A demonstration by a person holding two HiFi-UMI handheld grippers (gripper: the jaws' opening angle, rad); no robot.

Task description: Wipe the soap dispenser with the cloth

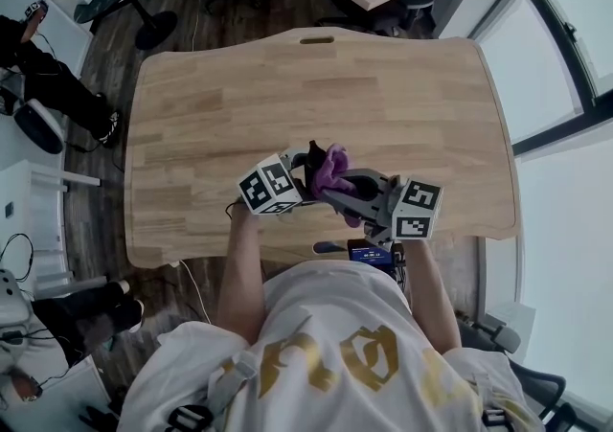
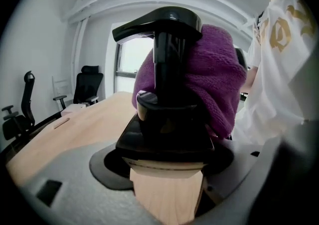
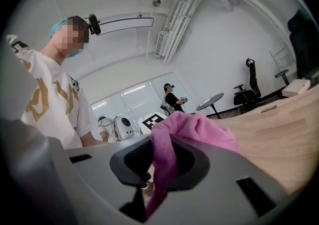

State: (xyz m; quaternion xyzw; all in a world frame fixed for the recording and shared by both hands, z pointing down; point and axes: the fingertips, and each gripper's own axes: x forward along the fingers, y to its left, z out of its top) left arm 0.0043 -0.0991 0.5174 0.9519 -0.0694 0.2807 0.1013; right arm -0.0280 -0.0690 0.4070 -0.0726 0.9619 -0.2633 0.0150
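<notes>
The left claw (image 2: 167,171) clamps the black soap dispenser (image 2: 169,119); right claw (image 3: 158,169) pinches the purple cloth (image 3: 192,131) (draped against its pump).

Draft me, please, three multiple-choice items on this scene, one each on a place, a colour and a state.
1. Where is the cloth relative to the dispenser?
A. Under its base
B. Against its pump
C. Well apart from it

2. What colour is the cloth?
A. Yellow
B. White
C. Purple

3. How are the left tongs?
A. Open, empty
B. Shut on the cloth
C. Shut on the dispenser

Answers:
1 B: the left gripper view shows the cloth pressed to the pump's side.
2 C: it reads purple in the head view and the left gripper view.
3 C: the dispenser's base sits clamped between the jaws.
</notes>
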